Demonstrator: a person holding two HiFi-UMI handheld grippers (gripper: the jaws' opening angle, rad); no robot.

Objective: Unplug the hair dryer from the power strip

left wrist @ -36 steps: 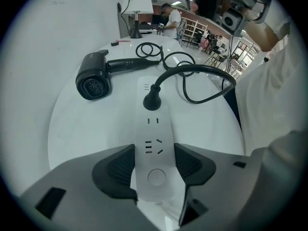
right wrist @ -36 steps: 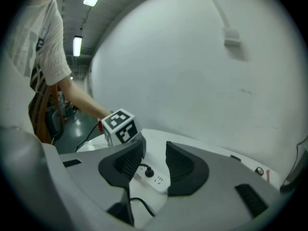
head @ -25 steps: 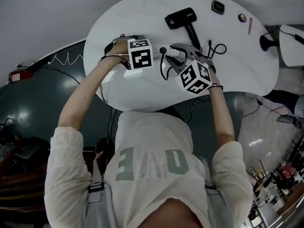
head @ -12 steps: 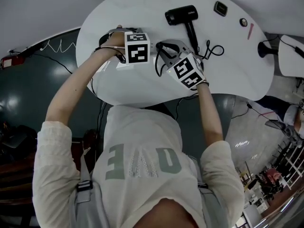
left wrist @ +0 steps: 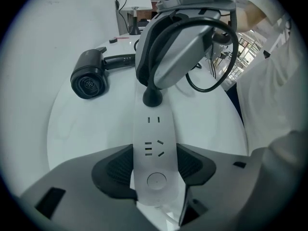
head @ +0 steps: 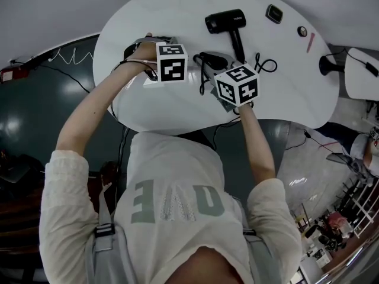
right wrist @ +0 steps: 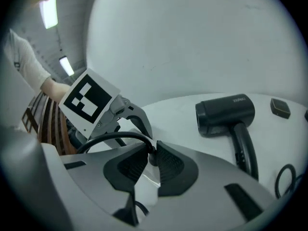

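Note:
A white power strip point(left wrist: 154, 143) lies on the white table point(head: 284, 93). My left gripper point(left wrist: 154, 166) points down at it and is shut on it, one pad against each long side. A black plug point(left wrist: 152, 97) sits in the strip's far socket. My right gripper point(right wrist: 149, 161) reaches over from the right, and its jaws are closing with the plug point(right wrist: 152, 150) between the pads, which touch it. The plug's black cable point(right wrist: 110, 139) loops out to the left. The black hair dryer point(head: 228, 22) lies on its side farther back on the table.
Beyond the dryer lie a small dark rectangular device point(head: 273, 13), a round object point(head: 302, 31) and a pink pen point(head: 310, 41). A coil of black cable point(head: 263, 63) rests right of the grippers. A dark lamp base point(head: 328, 67) stands at the table's right edge.
My right gripper has rolled, shifted slightly left onto the plug, and its jaws have narrowed around it. The left gripper and the power strip have stayed put.

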